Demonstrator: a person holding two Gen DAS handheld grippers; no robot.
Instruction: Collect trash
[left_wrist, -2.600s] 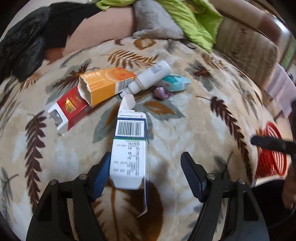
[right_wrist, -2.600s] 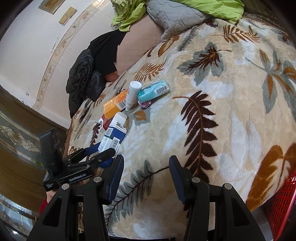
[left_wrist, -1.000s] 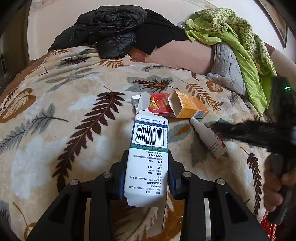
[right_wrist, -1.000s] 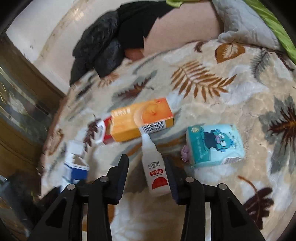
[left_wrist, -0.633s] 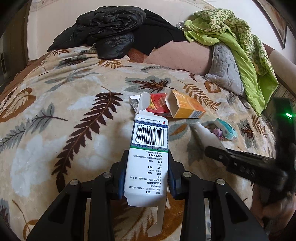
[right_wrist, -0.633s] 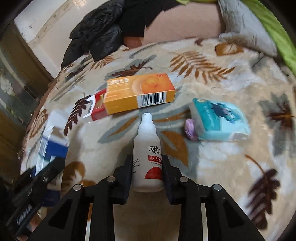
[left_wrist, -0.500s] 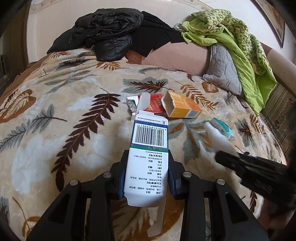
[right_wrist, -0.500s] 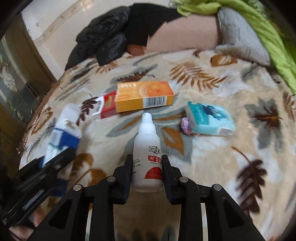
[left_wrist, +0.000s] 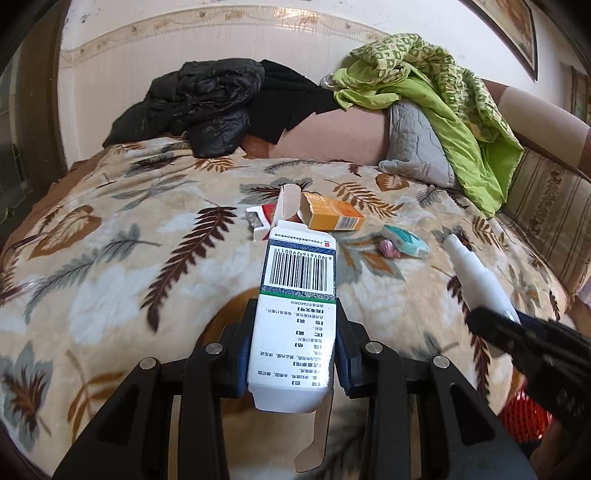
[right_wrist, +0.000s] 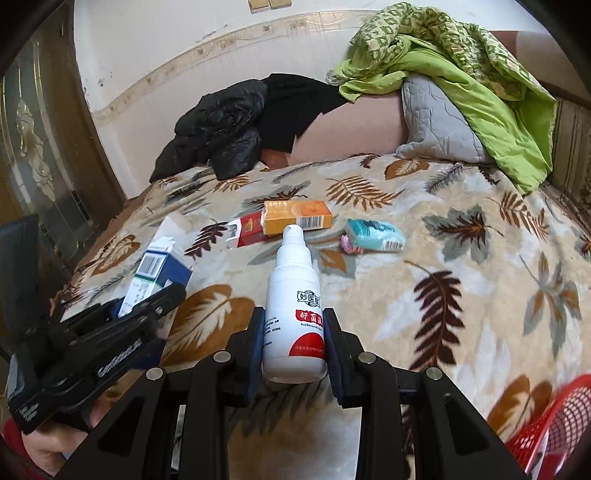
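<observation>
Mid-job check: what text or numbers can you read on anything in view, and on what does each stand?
"6 901616 290011", as best I can read: under the barcode on the white and blue box held in the left gripper.
"妙医" and "抑菌": on the white bottle, on which the right gripper has just been closing; both labels run on unread.
Orange box, teal pack, all small print: too blurred.

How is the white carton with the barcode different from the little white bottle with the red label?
The carton is a flat-sided box with an open flap; the bottle is round with a narrow nozzle. The carton shows a barcode and blue band, the bottle a red label. The left gripper clamps the carton, the right gripper the bottle. Both are white, held above the leaf-patterned blanket.
</observation>
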